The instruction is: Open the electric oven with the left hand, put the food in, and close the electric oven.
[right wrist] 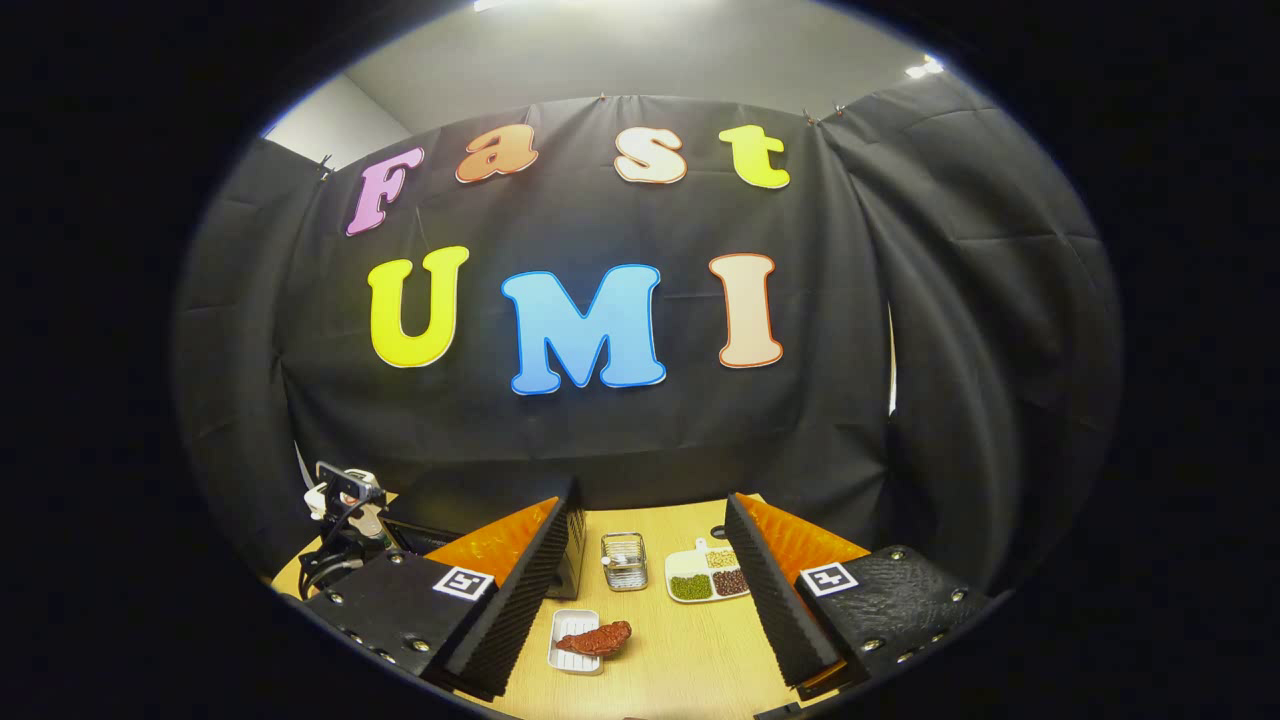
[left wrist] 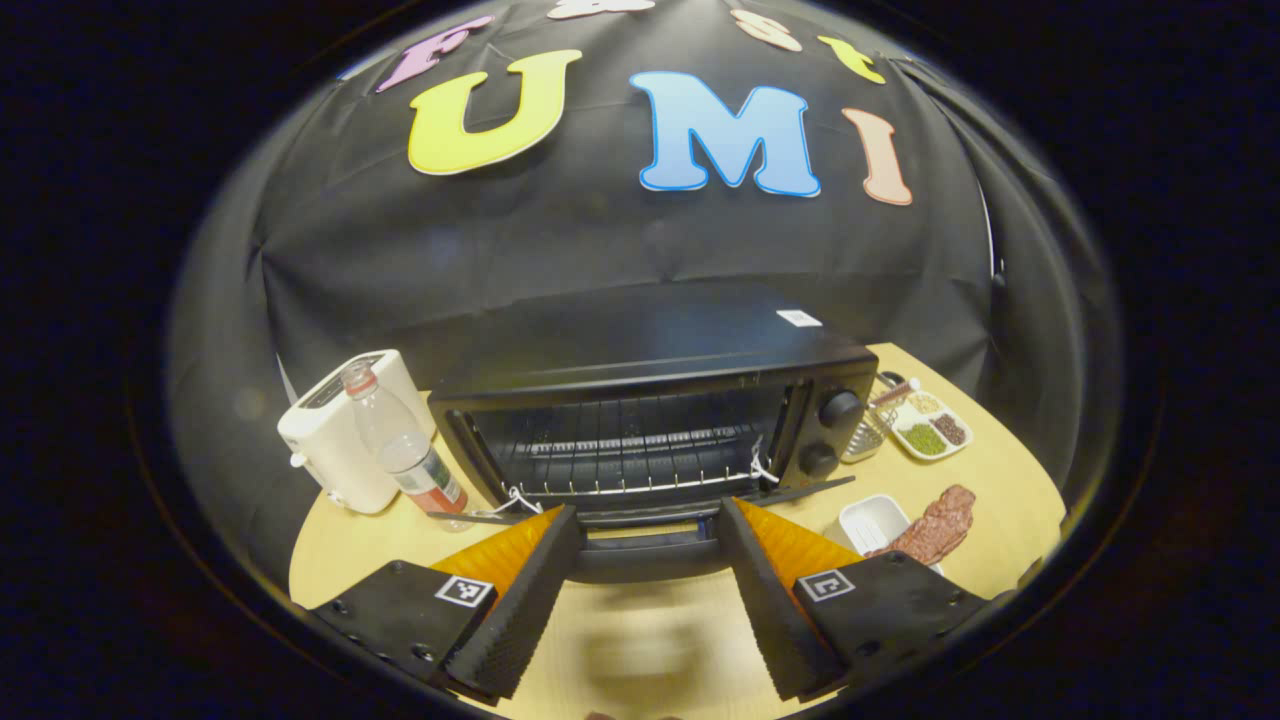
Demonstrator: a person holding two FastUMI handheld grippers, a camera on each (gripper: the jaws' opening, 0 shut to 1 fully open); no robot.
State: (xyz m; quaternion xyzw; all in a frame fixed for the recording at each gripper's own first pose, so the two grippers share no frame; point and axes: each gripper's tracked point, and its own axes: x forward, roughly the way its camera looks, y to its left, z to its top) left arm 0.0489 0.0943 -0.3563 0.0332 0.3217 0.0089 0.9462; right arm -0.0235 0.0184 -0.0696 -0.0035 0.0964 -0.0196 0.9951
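Both grippers open: left gripper (left wrist: 645,575) straddles oven door (left wrist: 640,545) handle; right gripper (right wrist: 640,600) above meat (right wrist: 598,638). Risk: door dropping hard, shifting oven (left wrist: 650,400).

The electric oven (left wrist: 650,400) has a black casing with a smooth, semi-matt finish; its interior rack (left wrist: 630,470) is bright wire metal. The table (left wrist: 1000,480) presents a pale wood-look surface, smooth with a light sheen. The toaster (left wrist: 340,440) has a glossy white plastic shell. The bottle (left wrist: 405,450) is clear plastic. The small tray (right wrist: 575,640) looks like smooth white plastic. The food (right wrist: 598,638) has a rough, reddish-brown surface. The wire basket (right wrist: 624,560) is shiny metal. The booth wall (right wrist: 620,440) is matt black cloth, creased.
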